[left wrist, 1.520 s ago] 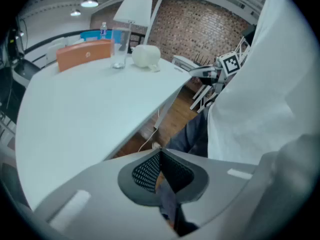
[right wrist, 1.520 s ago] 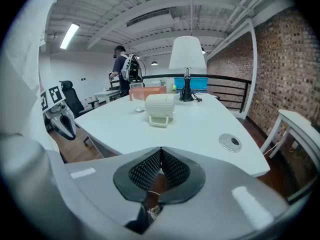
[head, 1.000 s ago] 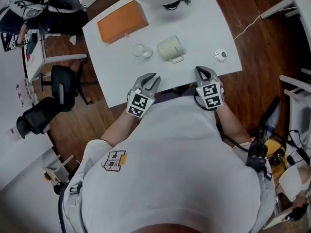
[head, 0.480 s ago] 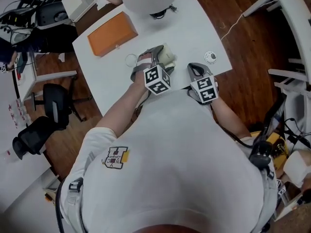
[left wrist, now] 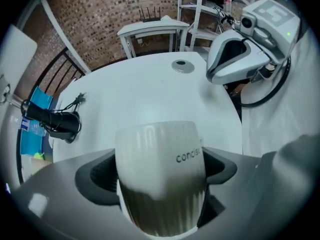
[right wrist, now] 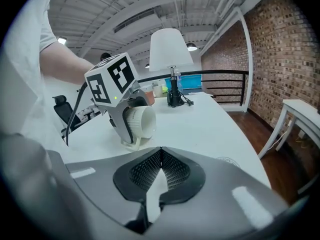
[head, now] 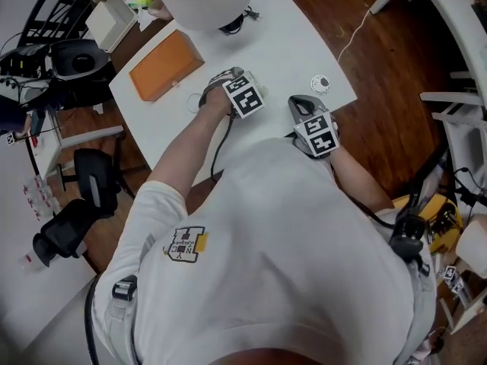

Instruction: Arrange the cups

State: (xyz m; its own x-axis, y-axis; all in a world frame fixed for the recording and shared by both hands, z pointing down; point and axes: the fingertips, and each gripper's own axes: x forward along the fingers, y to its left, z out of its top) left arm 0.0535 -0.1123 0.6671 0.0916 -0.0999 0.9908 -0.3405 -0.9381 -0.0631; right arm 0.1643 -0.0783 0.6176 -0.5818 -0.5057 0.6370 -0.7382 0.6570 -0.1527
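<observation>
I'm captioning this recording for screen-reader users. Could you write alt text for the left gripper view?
A cream ribbed cup printed "concise" lies on its side between the tongs of the left gripper, which have just been opening and stand wide around it. Beyond are the white table, the shut right gripper, a round disc and a black lamp base.

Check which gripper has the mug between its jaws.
The left gripper: its jaws, which have just been opening wide, straddle the cream mug lying on its side. The right gripper has its jaws shut, with nothing between them.
</observation>
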